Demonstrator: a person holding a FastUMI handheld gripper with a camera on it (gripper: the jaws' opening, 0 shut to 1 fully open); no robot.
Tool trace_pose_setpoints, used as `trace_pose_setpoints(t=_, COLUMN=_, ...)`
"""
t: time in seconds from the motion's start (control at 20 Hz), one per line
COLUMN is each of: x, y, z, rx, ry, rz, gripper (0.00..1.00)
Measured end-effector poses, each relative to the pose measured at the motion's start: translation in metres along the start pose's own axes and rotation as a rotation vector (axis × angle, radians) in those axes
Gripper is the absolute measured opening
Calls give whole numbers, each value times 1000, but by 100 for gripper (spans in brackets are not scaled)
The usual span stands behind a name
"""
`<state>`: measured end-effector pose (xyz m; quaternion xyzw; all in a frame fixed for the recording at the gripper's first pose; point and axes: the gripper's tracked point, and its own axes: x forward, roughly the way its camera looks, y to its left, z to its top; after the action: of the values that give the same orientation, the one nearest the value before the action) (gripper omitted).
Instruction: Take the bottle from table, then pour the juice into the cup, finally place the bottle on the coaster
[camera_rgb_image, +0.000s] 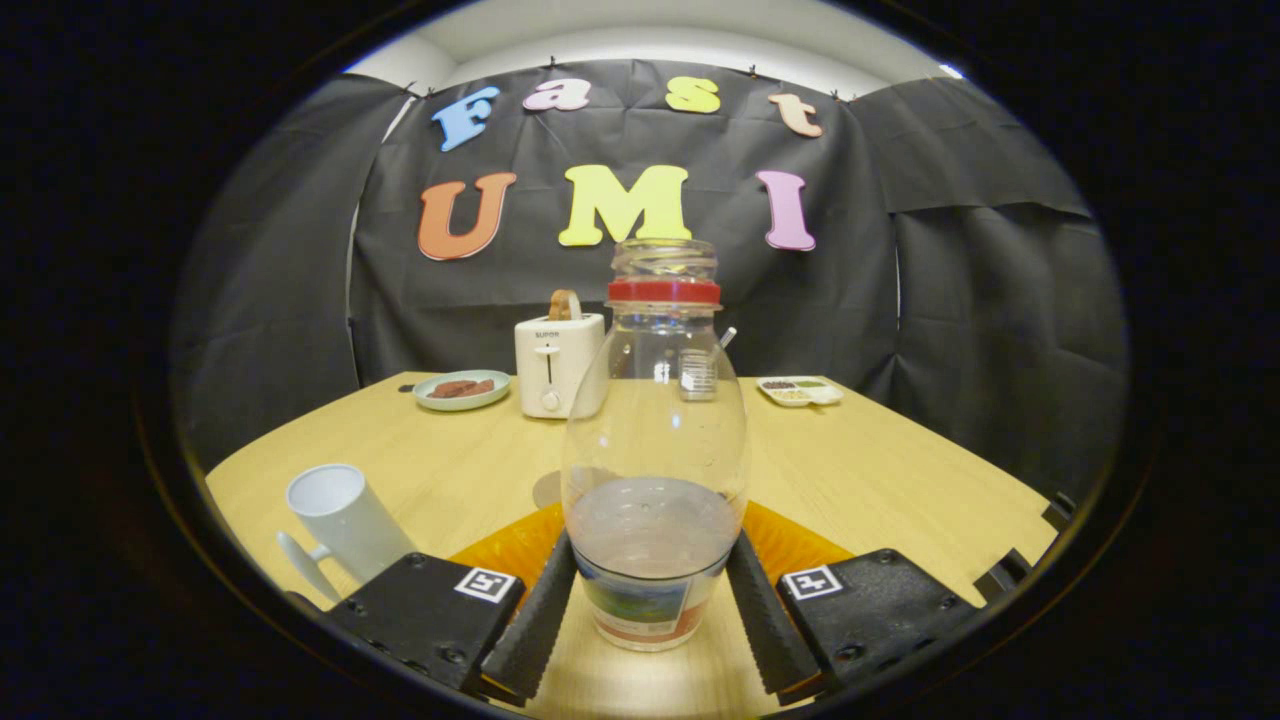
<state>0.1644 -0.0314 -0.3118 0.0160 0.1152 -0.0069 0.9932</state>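
Gripping low on the upright bottle (654, 470), the gripper (650, 610) is apparently clamped; spillage is thereby avoided above the coaster (790, 545).

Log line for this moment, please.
gripper: shut on bottle | bottle: upright, uncapped | coaster: beyond fingers | cup: beside

The toaster (558, 365) carries a small dark brand word on its front, too small to read surely. The bottle (655, 440), pinched between both fingers of the gripper (653, 548), wears a coloured label (640, 612) with no legible words. A square coded marker (486, 584) sits on each finger mount.
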Motion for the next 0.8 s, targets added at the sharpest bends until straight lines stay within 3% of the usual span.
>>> trace_pose_setpoints(t=0.45, x=-26, y=-14, z=17, rx=-147, ry=-9, rz=-59, gripper=81)
trace_pose_setpoints(t=0.8, x=-35, y=-12, z=35, rx=-299, ry=30, rz=-47, gripper=81)
